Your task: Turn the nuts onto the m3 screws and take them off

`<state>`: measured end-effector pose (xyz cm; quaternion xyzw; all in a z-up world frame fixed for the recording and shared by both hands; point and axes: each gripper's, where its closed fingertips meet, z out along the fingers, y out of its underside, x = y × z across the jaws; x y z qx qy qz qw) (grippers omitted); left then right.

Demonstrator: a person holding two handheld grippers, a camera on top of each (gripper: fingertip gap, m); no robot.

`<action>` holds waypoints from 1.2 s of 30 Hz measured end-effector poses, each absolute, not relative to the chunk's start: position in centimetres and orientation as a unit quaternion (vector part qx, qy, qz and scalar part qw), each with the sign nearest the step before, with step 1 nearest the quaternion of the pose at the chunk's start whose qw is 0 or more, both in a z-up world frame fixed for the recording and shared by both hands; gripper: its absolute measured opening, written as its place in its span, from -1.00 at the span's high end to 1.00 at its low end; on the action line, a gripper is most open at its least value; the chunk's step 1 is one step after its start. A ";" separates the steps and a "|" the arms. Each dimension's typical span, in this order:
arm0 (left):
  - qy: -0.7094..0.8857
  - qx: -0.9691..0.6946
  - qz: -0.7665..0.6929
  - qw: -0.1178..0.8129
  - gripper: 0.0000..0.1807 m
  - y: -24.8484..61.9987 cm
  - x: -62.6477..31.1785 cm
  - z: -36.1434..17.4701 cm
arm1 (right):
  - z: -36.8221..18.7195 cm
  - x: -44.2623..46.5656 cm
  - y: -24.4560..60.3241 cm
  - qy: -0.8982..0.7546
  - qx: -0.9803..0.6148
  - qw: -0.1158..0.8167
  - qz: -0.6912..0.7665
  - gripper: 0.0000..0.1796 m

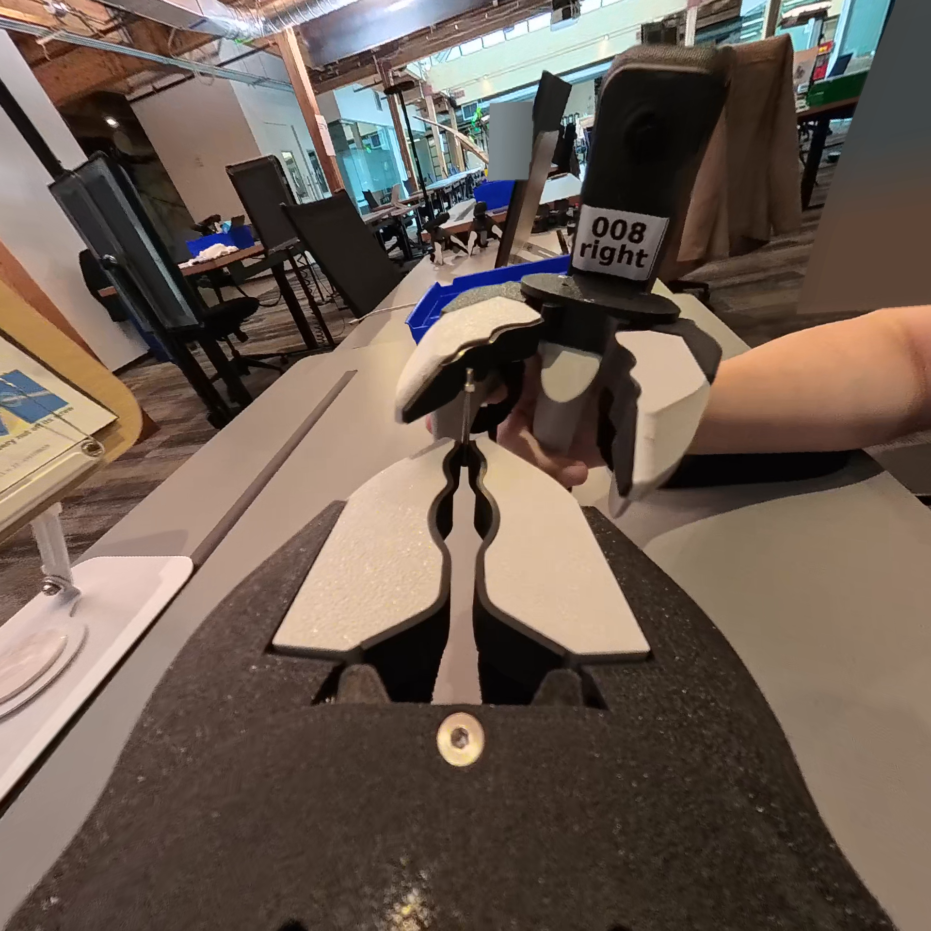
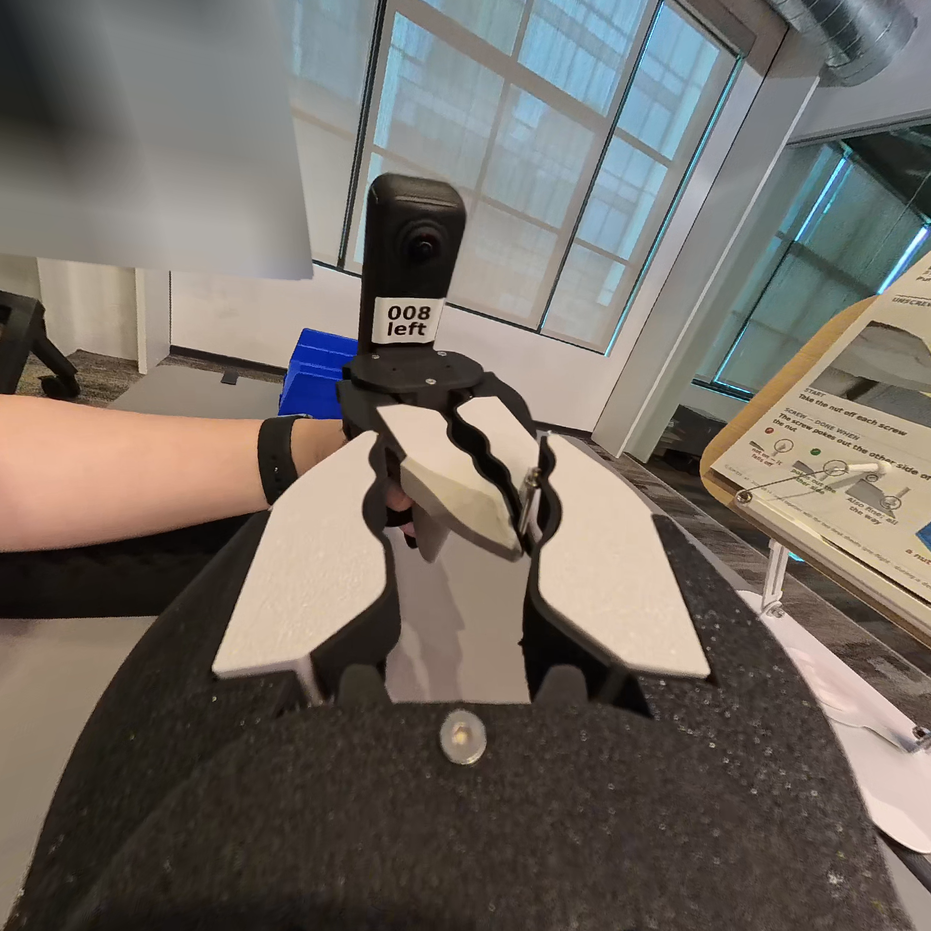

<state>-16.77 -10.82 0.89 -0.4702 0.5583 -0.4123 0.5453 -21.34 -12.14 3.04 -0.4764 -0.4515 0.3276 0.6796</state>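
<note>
The grey bench carries a blue bin behind the work and a propped instruction board to one side. Above it the left hand-held gripper is pinched narrow on the lower end of a thin screw, while the right hand-held gripper stands wide, one finger pressed beside the screw's top. The nut there is small and blurred, its seating unclear.
</note>
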 end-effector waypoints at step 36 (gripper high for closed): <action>0.556 -0.464 -0.437 0.534 0.98 -11.4 -17.0 1.3 | 3.0 -20.9 -11.7 -0.450 -0.482 0.682 0.316 0.33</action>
